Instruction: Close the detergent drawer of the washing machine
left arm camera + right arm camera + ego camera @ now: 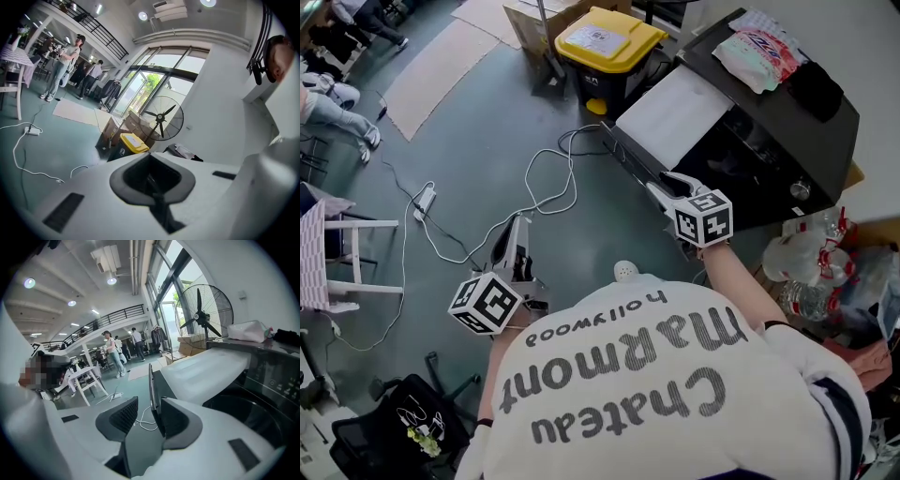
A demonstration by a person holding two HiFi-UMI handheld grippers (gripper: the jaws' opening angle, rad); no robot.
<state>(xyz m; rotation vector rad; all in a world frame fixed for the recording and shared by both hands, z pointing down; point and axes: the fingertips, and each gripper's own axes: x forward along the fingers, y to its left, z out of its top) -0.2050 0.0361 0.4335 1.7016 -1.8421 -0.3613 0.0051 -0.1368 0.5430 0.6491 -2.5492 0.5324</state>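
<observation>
The black washing machine [787,122] stands at the upper right of the head view. Its detergent drawer [675,112] is pulled out toward the floor side, with a white top and a thin dark front panel [151,380]. My right gripper [664,187] is at the near end of that front panel. In the right gripper view the right gripper [149,416] is open, the panel's edge stands between the pads close to the right-hand pad, and a gap shows on the left. My left gripper [514,230] hangs low over the floor, away from the machine. In its own view the left gripper [152,176] is shut and empty.
A yellow-lidded bin [609,47] and cardboard boxes sit behind the drawer. White cables [544,187] and a power strip [424,197] lie on the floor. Packets [759,52] rest on the machine top and bagged bottles [811,272] are at the right. A standing fan [204,310] is beyond, with people far off.
</observation>
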